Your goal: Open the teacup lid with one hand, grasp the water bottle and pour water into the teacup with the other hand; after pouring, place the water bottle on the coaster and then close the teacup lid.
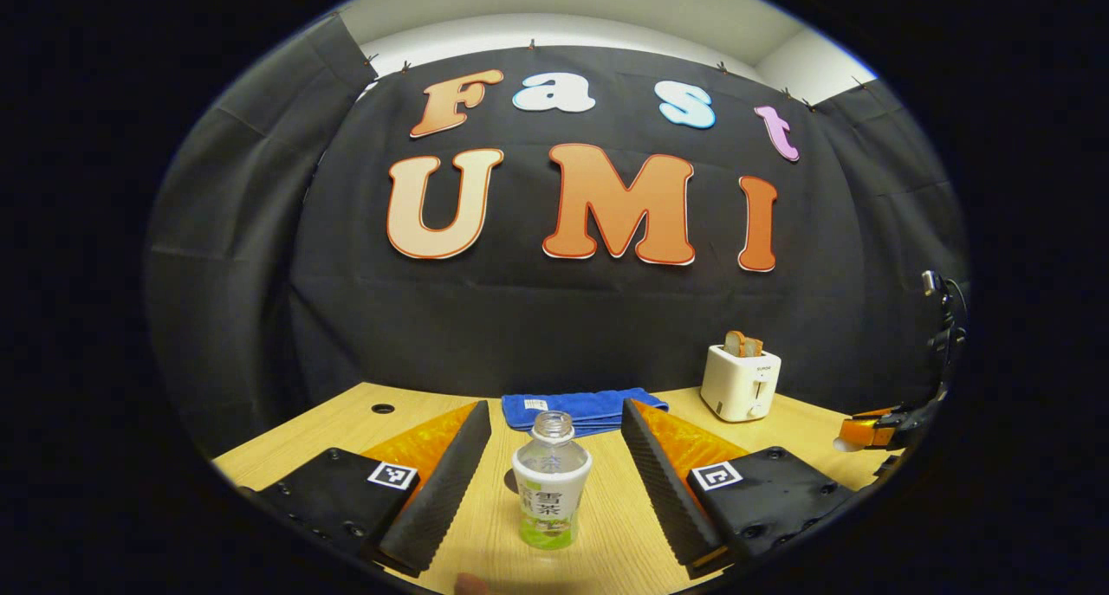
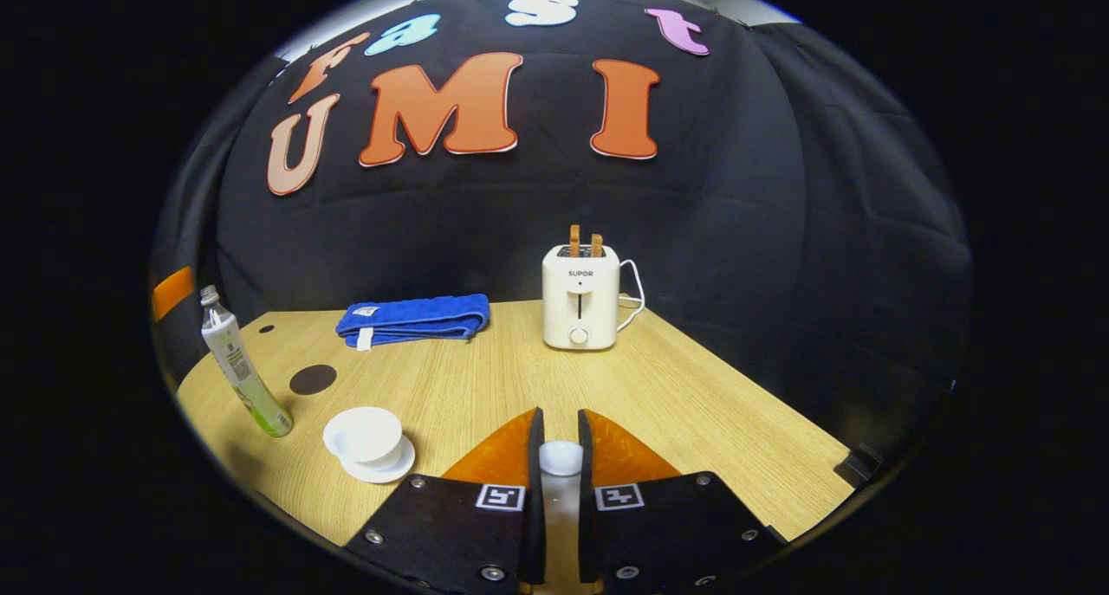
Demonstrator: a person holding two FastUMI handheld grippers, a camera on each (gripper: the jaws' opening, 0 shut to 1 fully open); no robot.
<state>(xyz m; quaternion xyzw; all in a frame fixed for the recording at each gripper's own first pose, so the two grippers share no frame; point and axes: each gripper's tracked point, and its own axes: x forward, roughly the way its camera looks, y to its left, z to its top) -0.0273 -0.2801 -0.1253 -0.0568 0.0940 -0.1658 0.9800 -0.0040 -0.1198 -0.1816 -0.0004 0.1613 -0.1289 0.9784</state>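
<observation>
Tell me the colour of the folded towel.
Blue; the towel shows best in the right gripper view.

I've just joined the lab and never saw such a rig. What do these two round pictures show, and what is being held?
There is no robot: a person holds a two-finger tool in each hand, and a camera on each looks along its fingers. In the left gripper view, the left gripper is open, with the uncapped water bottle upright between its fingers, not gripped. In the right gripper view, the right gripper is shut on the white teacup lid. On the wooden table stand the open teacup, a dark coaster, a blue towel and a toaster.
</observation>
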